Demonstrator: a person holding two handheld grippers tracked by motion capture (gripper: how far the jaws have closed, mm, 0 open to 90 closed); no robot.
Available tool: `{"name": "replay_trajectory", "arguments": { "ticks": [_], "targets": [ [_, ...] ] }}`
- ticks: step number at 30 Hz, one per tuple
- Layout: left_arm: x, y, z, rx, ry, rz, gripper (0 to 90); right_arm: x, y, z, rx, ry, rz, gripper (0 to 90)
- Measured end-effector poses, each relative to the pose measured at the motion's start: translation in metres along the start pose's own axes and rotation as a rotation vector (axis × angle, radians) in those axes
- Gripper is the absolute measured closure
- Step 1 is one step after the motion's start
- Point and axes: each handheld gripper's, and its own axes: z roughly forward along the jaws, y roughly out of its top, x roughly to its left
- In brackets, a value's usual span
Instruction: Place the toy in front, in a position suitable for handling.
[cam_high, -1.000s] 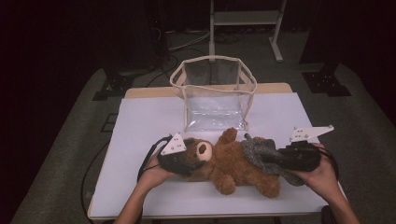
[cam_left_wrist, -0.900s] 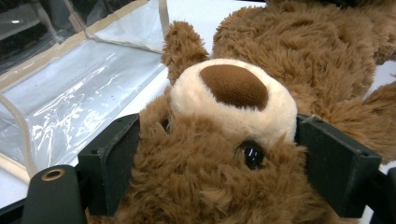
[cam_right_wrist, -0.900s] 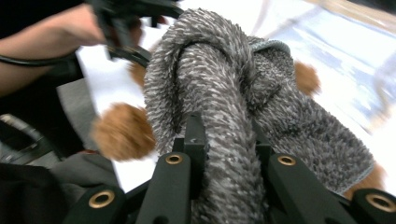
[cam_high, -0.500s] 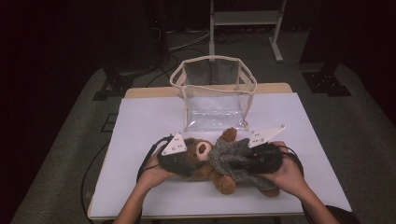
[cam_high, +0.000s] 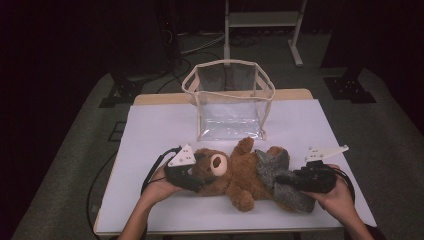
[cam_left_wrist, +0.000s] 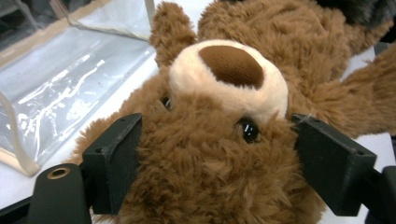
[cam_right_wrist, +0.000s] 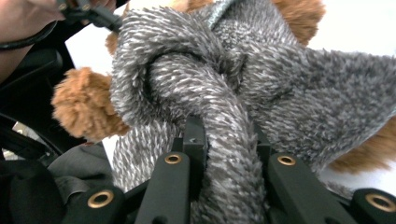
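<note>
A brown teddy bear (cam_high: 235, 175) lies on its back on the white table (cam_high: 150, 130), head to the left. My left gripper (cam_high: 199, 176) is shut on the bear's head; in the left gripper view its jaws press both sides of the head below the snout (cam_left_wrist: 229, 65). A grey knitted garment (cam_high: 280, 167) covers the bear's lower body and legs. My right gripper (cam_high: 284, 179) is shut on a bunched fold of that garment (cam_right_wrist: 280, 84), with my right gripper's (cam_right_wrist: 229, 140) jaws close together around it. Brown fur (cam_right_wrist: 79, 107) pokes out at the left.
A clear plastic bag with a beige rim (cam_high: 230, 100) stands open just behind the bear, and its side (cam_left_wrist: 51, 93) lies close to the head. A metal stand (cam_high: 260, 20) is on the floor beyond the table. Bare tabletop lies left and right of the bag.
My right gripper went left over the bear's belly with the grey garment, then came back right; the garment now sits over the legs. The left gripper kept hold of the head.
</note>
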Motion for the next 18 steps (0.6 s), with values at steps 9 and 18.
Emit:
{"name": "replay_trajectory", "arguments": {
  "ticks": [9,18],
  "targets": [
    [-0.003,-0.003,-0.002,0.009,-0.016,0.035,18.8,-0.030,0.014,0.012,0.002,-0.035,0.031,76.0],
    [-0.002,-0.001,-0.008,0.007,-0.013,0.062,21.2,-0.043,-0.013,0.009,0.015,-0.038,0.097,76.6]
  ]
}}
